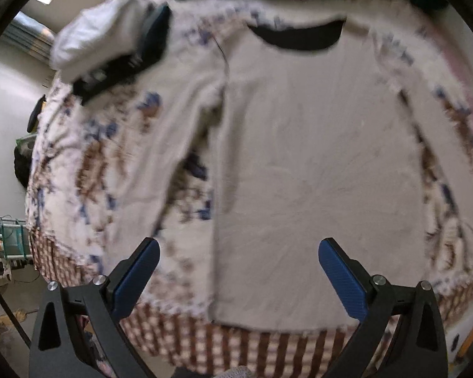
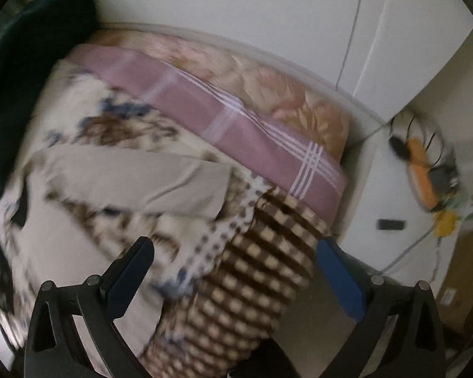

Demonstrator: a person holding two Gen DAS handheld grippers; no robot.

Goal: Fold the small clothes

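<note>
A small beige long-sleeved shirt with a black neckline lies flat on a floral blanket, collar away from me. Its left sleeve hangs down beside the body. My left gripper is open and empty, hovering over the shirt's lower hem. In the right wrist view the shirt's other sleeve lies across the blanket. My right gripper is open and empty above the blanket's checked border, right of the shirt.
A white and black folded garment lies at the far left of the bed. A dark green cushion sits at the head. A pink plaid sheet lies along the wall. An orange power strip with cables sits on the floor at right.
</note>
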